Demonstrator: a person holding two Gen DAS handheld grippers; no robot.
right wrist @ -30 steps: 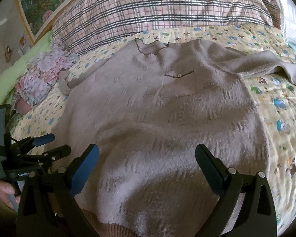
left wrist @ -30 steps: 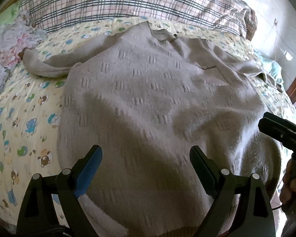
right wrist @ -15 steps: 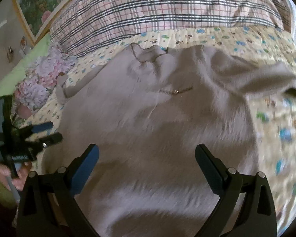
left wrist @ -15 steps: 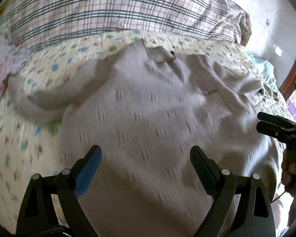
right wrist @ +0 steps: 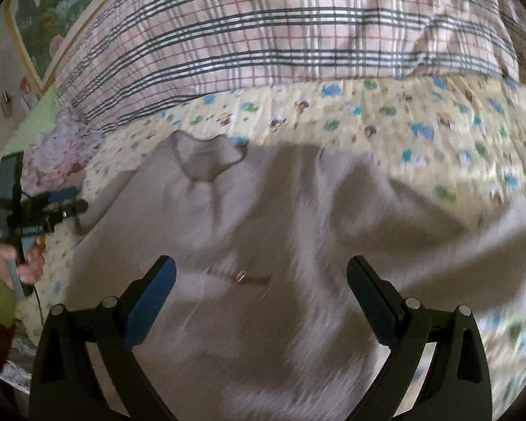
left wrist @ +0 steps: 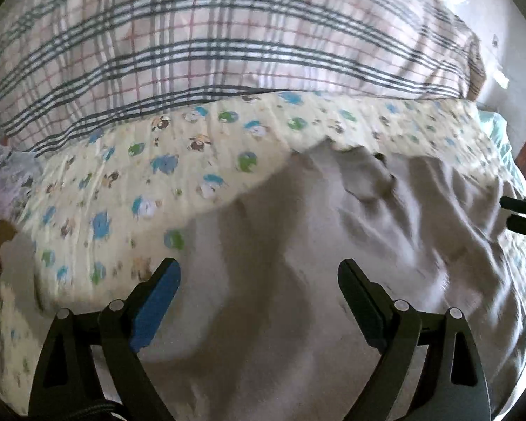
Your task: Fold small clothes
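Hovering over the near part of the bed, both tongs stand released, jaws spread wide with nothing between them. The left gripper (left wrist: 259, 301) hangs above the grey sweater (left wrist: 298, 280) on its left flank, close to where knit meets the cartoon-print sheet (left wrist: 122, 189); the right gripper (right wrist: 261, 296) hangs over the chest, above a small dark trim line (right wrist: 240, 277). The sweater lies face up and spread across the middle of the bed, neckline (right wrist: 207, 158) pointing to the far edge, with one sleeve (right wrist: 473, 245) trailing toward the right edge. No fold looks made yet, and the cloth is rumpled near the collar.

My judgement is that the step in hand is choosing grip points. To do it well, each gripper should come down on a single edge of the knit, at shoulder or sleeve, pinching only the sweater and not the sheet under it, then carry it inward low and evenly so the soft knit does not bunch.

Beyond the neckline, a plaid quilt (right wrist: 280, 35) is piled along the far edge.
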